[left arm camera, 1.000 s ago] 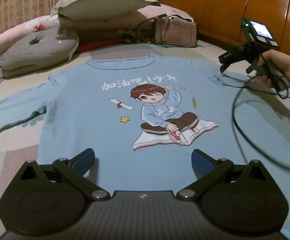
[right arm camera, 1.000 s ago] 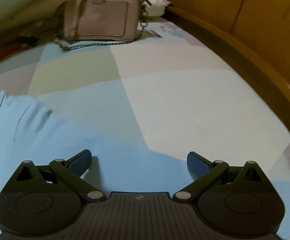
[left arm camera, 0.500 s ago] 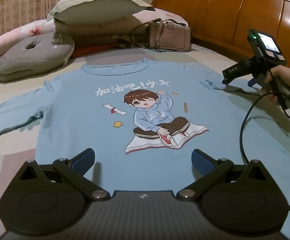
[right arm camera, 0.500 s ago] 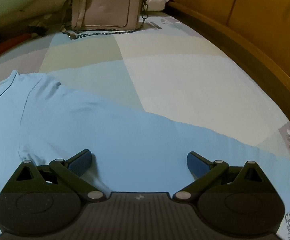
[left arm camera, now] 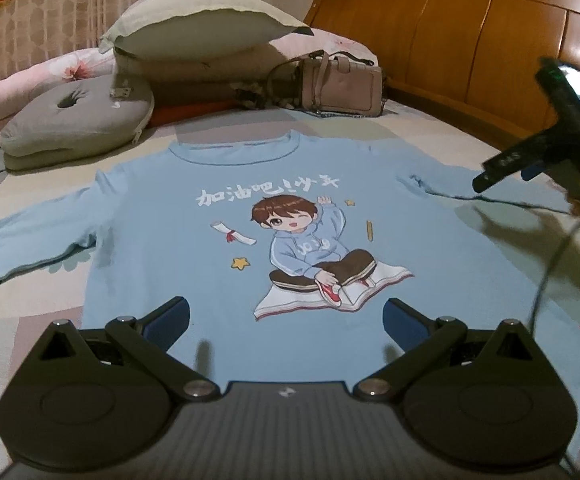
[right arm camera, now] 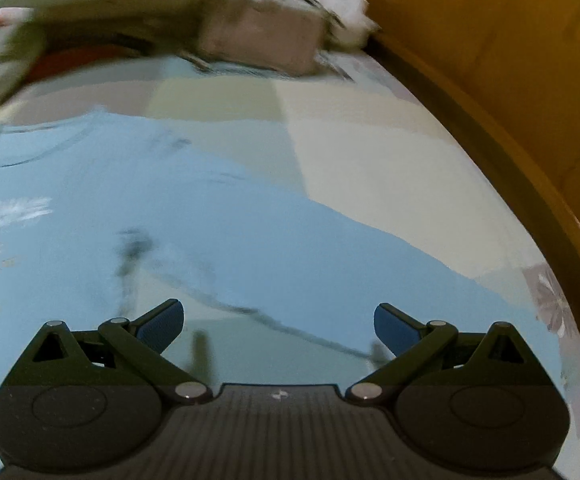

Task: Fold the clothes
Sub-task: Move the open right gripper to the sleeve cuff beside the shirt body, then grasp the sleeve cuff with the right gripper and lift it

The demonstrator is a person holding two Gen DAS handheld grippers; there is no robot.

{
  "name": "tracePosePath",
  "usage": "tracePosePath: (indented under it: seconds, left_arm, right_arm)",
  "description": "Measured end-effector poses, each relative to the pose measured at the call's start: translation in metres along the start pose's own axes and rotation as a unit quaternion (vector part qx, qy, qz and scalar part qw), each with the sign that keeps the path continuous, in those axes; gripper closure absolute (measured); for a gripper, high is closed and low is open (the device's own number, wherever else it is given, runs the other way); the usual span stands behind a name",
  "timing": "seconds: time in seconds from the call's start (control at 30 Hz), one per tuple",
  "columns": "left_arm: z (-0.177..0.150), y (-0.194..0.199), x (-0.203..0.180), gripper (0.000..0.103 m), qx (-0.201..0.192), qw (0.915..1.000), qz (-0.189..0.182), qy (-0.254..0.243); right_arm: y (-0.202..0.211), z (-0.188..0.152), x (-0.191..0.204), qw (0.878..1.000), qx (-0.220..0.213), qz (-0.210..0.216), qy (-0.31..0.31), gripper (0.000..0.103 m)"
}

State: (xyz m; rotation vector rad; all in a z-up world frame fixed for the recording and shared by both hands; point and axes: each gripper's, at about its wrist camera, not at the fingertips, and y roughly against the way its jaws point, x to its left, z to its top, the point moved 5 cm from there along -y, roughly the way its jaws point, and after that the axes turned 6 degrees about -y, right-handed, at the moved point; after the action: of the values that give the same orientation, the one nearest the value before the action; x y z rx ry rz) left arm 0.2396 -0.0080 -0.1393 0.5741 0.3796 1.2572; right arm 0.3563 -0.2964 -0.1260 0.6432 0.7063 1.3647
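Drawn back, the right gripper point(right arm camera: 276, 322) hangs over the light-blue long-sleeved cotton shirt point(left arm camera: 218, 248), fingers spread, empty. Left gripper point(left arm camera: 286, 314) fingers spread above its hem; chest print reads "加油吧!少年".

Dim, warm indoor light. The left wrist view is fairly sharp, with fisheye bending at its edges; the right wrist view is heavily motion-blurred, the handbag point(right arm camera: 258, 36) smeared.

Bedroom, warm indoor light. Wooden headboard point(left arm camera: 469, 36) along the right. Bed point(left arm camera: 421, 128) under pastel patchwork sheet. Patterned orange-cream curtain point(left arm camera: 50, 4) at the far left, behind stacked pillows point(left arm camera: 194, 28).
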Motion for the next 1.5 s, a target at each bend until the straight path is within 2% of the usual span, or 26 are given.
tracePosePath:
  seconds: [0.1, 0.2, 0.3, 0.4, 0.5, 0.67, 0.83, 0.97, 1.07, 1.17, 1.3, 1.5]
  left_arm:
    - [0.002, 0.003, 0.001, 0.001, -0.003, 1.0, 0.002, 0.003]
    - [0.002, 0.005, 0.002, 0.001, -0.005, 1.0, 0.004, 0.005]
    - [0.002, 0.007, 0.003, 0.001, -0.005, 0.9999, 0.008, 0.006]
    - [0.002, 0.01, 0.004, 0.001, -0.005, 0.9999, 0.011, 0.007]
    - [0.001, 0.011, 0.004, 0.001, -0.007, 0.9999, 0.012, 0.005]
    - [0.001, 0.012, 0.005, 0.001, -0.009, 0.9999, 0.011, 0.005]
    - [0.001, 0.01, 0.003, 0.001, -0.008, 0.9999, 0.009, 0.006]
    - [0.0, 0.01, 0.001, 0.001, -0.013, 0.9999, 0.005, 0.002]
    - [0.001, 0.009, -0.004, 0.001, -0.011, 0.9999, -0.006, -0.002]
    - [0.0, 0.008, -0.013, 0.001, -0.009, 0.9996, -0.025, -0.012]
    - [-0.002, 0.008, -0.034, 0.001, -0.013, 0.9973, -0.058, -0.044]
    - [-0.009, 0.004, -0.061, 0.001, -0.009, 0.9908, -0.104, -0.086]
  right_arm:
    - [0.036, -0.02, 0.031, 0.997, -0.023, 0.062, 0.04, 0.0]
    - [0.065, -0.052, 0.067, 0.986, -0.035, 0.136, 0.088, 0.0]
    - [0.082, -0.086, 0.098, 0.975, -0.04, 0.175, 0.129, 0.0]
    - [0.089, -0.113, 0.121, 0.968, -0.035, 0.19, 0.158, 0.0]
    - [0.088, -0.136, 0.127, 0.968, -0.011, 0.196, 0.156, 0.0]
    - [0.086, -0.16, 0.105, 0.977, -0.012, 0.204, 0.063, 0.0]
    - [0.092, -0.166, 0.101, 0.977, -0.026, 0.202, 0.061, 0.0]
    - [0.099, -0.161, 0.075, 0.976, -0.038, 0.216, 0.0, 0.0]
    - [0.103, -0.152, 0.028, 0.977, -0.088, 0.175, -0.078, 0.0]
    - [0.104, -0.144, -0.025, 0.972, -0.128, 0.127, -0.148, 0.0]
    - [0.089, -0.131, -0.09, 0.964, -0.163, 0.078, -0.197, 0.0]
    - [0.056, -0.112, -0.159, 0.939, -0.193, 0.068, -0.276, 0.0]
